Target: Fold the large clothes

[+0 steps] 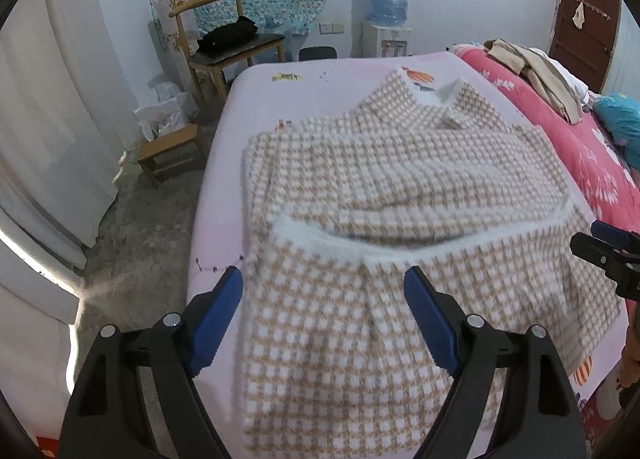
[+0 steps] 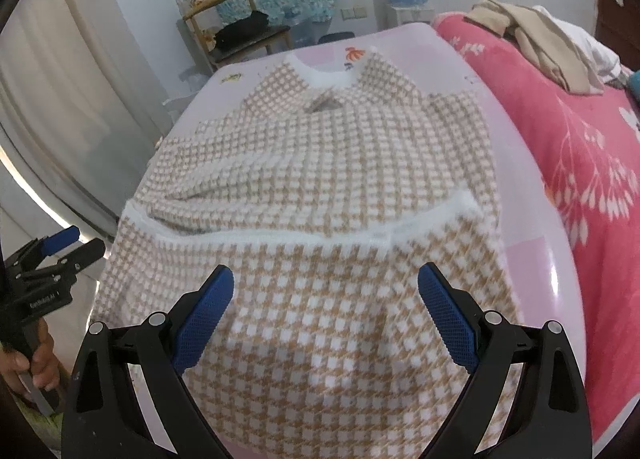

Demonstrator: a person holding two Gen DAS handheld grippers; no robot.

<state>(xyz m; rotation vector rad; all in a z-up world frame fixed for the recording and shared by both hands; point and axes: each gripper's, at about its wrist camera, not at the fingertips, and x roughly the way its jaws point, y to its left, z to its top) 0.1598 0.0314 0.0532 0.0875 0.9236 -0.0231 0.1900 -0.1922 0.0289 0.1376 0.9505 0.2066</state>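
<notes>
Left wrist view shows the houndstooth coat (image 1: 392,195) filling the centre of the frame on the pink bedsheet (image 1: 256,99), collar toward the upper middle, its folded-up hem band crossing just beyond the left gripper (image 1: 324,299), whose jaws gape with nothing between them. Right wrist view: the right gripper (image 2: 326,295) likewise spread and unladen, coat dead ahead, its long axis running away from both; neither looks nearer.

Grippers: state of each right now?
Left gripper: open, holding nothing, above the checked garment.
Right gripper: open, holding nothing, above the same garment.
</notes>
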